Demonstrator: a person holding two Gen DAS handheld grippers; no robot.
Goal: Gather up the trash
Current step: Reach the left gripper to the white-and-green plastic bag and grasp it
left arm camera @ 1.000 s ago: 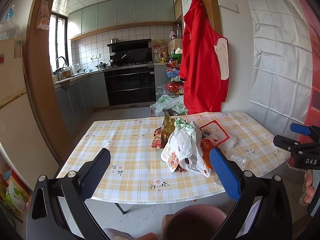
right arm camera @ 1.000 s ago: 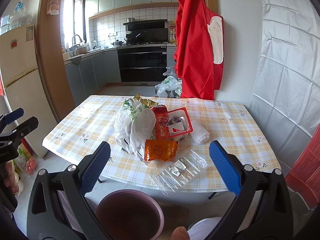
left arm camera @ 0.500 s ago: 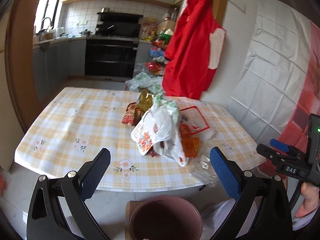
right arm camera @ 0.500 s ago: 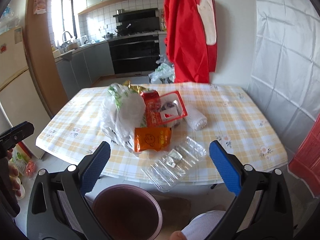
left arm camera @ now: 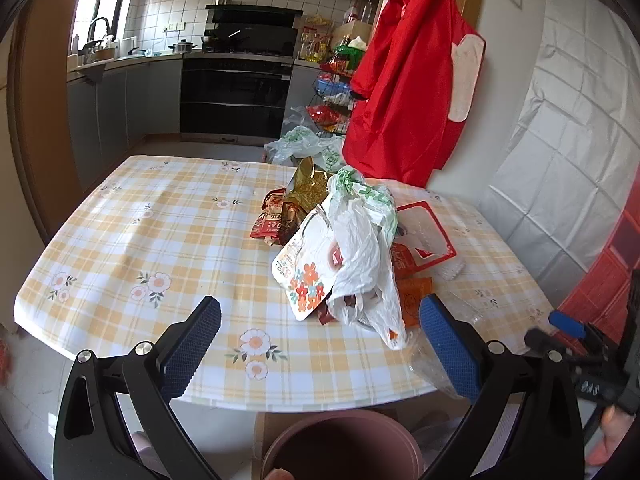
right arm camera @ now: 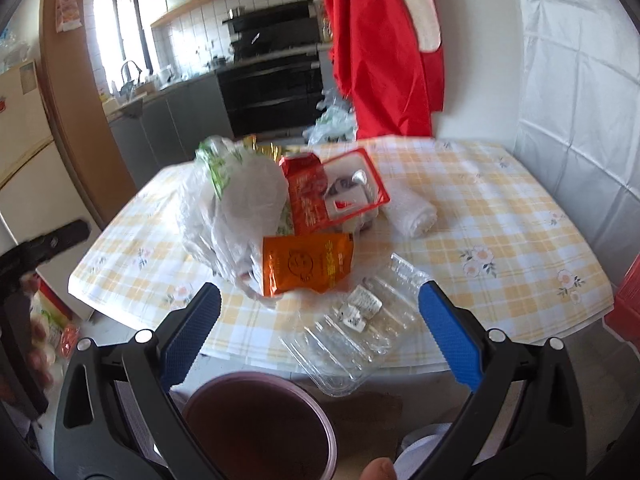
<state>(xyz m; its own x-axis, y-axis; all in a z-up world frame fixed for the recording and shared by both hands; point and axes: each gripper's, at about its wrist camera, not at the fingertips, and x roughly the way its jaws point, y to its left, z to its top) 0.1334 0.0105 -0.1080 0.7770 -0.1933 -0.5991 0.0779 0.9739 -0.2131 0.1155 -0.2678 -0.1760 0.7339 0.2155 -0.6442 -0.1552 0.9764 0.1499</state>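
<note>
two grippers were held out in front of us, and both had their blue pads spread wide with nothing between them. our right gripper (right arm camera: pixel 319 328) hung just short of the table's near edge, and the clear plastic clamshell (right arm camera: pixel 358 328) lay almost straight ahead of it, between the lines of its two fingers and partly overhanging the edge of the checked tablecloth (right arm camera: pixel 520 216). we judged that the clamshell's long axis ran on a diagonal, from low on the left finger's side up toward the right finger's side, so closing across its shorter width would have called for a slight twist of the wrist. beyond it, further from the right gripper, sat the orange sachet (right arm camera: pixel 306 264), then the white plastic bag (right arm camera: pixel 240 208) and the red-rimmed tray (right arm camera: pixel 352 192), with a rolled white towel (right arm camera: pixel 408 212) off toward the right finger's side.

our left gripper (left arm camera: pixel 320 344) faced the same heap from the other side; the flowered pouch (left arm camera: pixel 308 268) lay ahead, nearer its right finger, and the clamshell showed only as a glint past that finger's pad. the right gripper seemed the nearer one to the clamshell. the brown bin (right arm camera: pixel 260 424) stood below both grippers, under the table edge, close for a drop.
</note>
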